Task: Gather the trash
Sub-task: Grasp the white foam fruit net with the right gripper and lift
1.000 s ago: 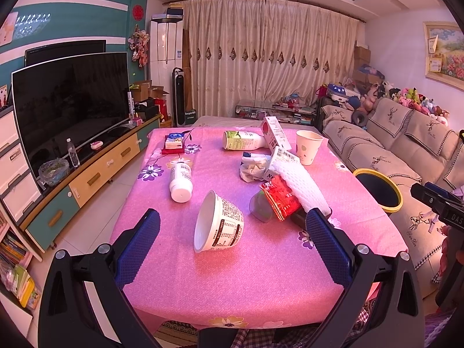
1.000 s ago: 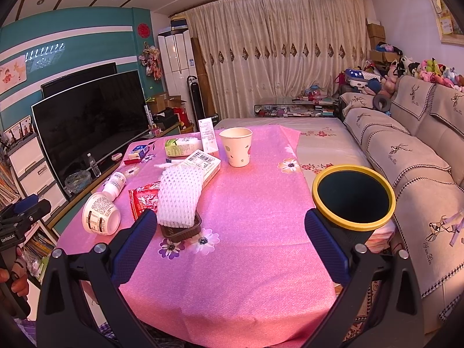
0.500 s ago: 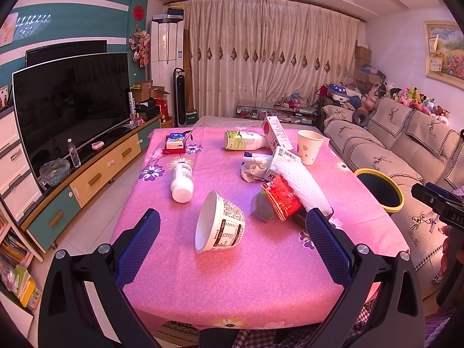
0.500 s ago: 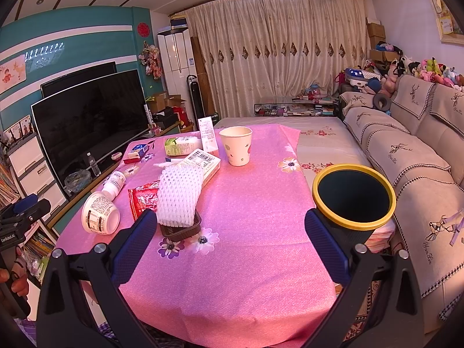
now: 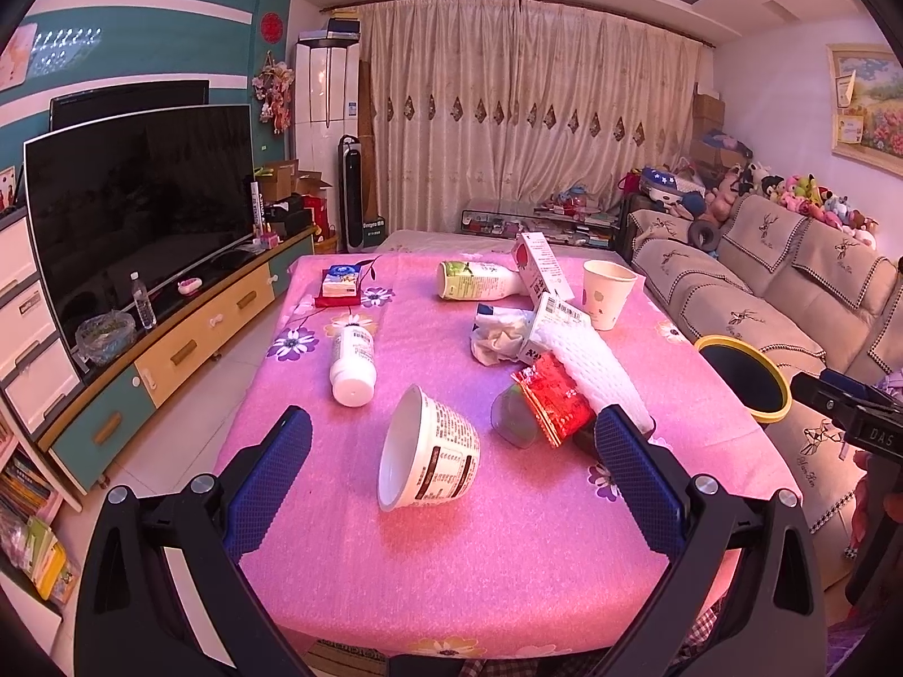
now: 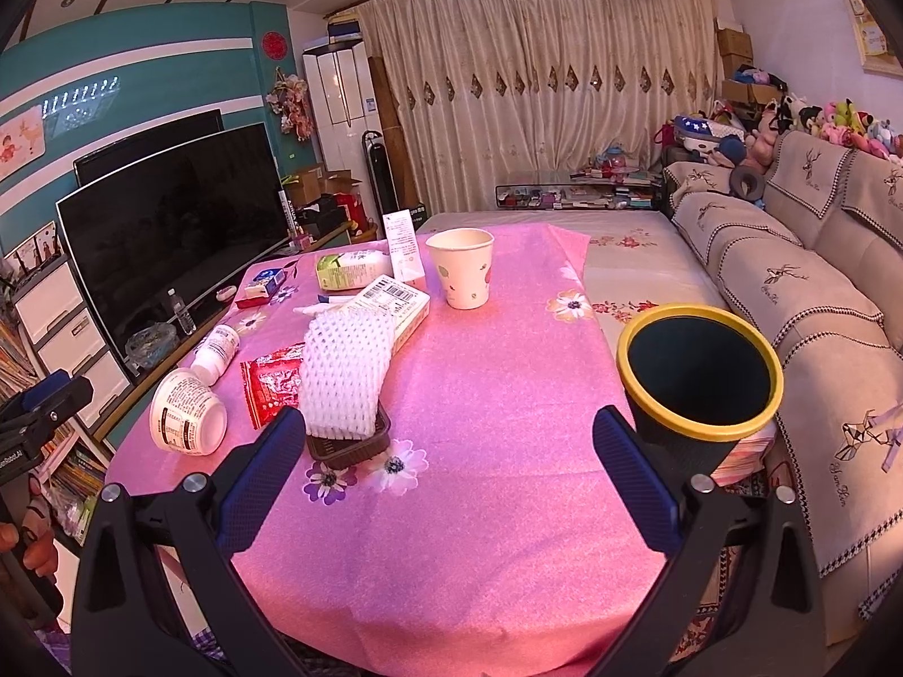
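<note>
Trash lies on a pink table [image 5: 451, 553]: a tipped white tub [image 5: 429, 451], a white bottle [image 5: 353, 361], a red wrapper [image 5: 556, 403], white foam netting [image 5: 592, 366] on a dark tray [image 6: 350, 443], a paper cup [image 5: 606, 293], a green-labelled bottle [image 5: 480, 280], cartons and crumpled paper [image 5: 499, 335]. A yellow-rimmed dark bin [image 6: 700, 378] stands at the table's right edge. My left gripper [image 5: 446, 468] is open, near the tub. My right gripper [image 6: 446, 462] is open and empty, between tray and bin.
A TV [image 5: 135, 209] on a low cabinet [image 5: 186, 338] runs along the left. A sofa [image 5: 779, 293] with plush toys lines the right wall. Curtains [image 5: 530, 130] hang at the back. A small blue-and-red box [image 5: 341, 285] lies at the table's far left.
</note>
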Motion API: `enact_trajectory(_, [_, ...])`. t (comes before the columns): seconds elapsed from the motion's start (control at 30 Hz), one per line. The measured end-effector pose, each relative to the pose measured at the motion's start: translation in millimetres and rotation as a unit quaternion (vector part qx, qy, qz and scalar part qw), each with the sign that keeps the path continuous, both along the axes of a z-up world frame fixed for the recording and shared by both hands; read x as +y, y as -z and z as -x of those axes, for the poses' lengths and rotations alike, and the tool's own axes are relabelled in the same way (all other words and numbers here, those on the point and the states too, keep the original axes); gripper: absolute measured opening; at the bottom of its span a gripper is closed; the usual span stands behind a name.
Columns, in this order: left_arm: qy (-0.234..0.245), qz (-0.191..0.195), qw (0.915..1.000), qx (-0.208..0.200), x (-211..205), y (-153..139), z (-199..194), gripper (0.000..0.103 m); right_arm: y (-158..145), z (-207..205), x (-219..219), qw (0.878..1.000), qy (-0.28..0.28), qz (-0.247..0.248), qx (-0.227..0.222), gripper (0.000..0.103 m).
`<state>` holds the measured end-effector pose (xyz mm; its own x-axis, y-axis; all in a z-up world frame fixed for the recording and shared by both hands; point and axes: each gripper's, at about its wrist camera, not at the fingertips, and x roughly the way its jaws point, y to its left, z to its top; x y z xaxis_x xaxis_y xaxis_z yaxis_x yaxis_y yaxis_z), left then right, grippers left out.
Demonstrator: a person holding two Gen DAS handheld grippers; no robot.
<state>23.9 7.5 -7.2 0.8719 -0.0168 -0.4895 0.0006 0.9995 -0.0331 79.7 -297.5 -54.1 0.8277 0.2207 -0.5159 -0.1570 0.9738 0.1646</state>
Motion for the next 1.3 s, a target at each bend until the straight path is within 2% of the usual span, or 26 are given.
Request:
enact_trajectory(0.2, [0.007, 0.007, 0.9999, -0.001, -4, 3, -13, 0.099, 9, -33, 21, 0.999, -0.040, -0.016, 0.022, 0.097])
enact_trajectory(0.33, [0.008, 0.014, 0.9999, 0.005, -4, 11, -25, 0.099, 19, -60, 43, 0.997, -0.064, -0.013, 0.042, 0.090])
enact_trajectory(0.53, [0.004, 0.015, 0.9998, 0.011, 4, 23, -42, 0.099, 35, -103, 83, 0.993, -0.097, -0.003, 0.072, 0.089])
enact_trajectory(0.8, [0.009, -0.001, 1.0000, 0.001, 5, 30, -62, 0.099, 59, -150, 107, 0.987, -0.103, 0.001, 0.122, 0.089])
enact_trajectory(0.87, [0.013, -0.002, 0.9999, 0.003, 4, 33, -70, 0.099, 65, -157, 109, 0.985, -0.106, 0.003, 0.134, 0.085])
enact_trajectory(0.93, [0.016, 0.002, 0.9998, 0.007, 5, 36, -76, 0.099, 69, -159, 109, 0.984, -0.109, 0.001, 0.140, 0.075])
enact_trajectory(1.03, [0.019, 0.007, 0.9997, 0.015, 6, 41, -87, 0.099, 70, -162, 107, 0.983, -0.114, -0.007, 0.142, 0.066])
enact_trajectory(1.07, [0.020, 0.007, 0.9996, 0.016, 6, 43, -89, 0.099, 69, -161, 106, 0.983, -0.115, -0.010, 0.140, 0.064])
enact_trajectory(1.13, [0.021, 0.007, 0.9996, 0.020, 5, 46, -93, 0.099, 64, -160, 103, 0.984, -0.115, -0.017, 0.132, 0.049])
enact_trajectory(1.3, [0.024, 0.008, 0.9994, 0.023, 7, 51, -99, 0.099, 50, -155, 94, 0.988, -0.110, -0.031, 0.105, 0.038])
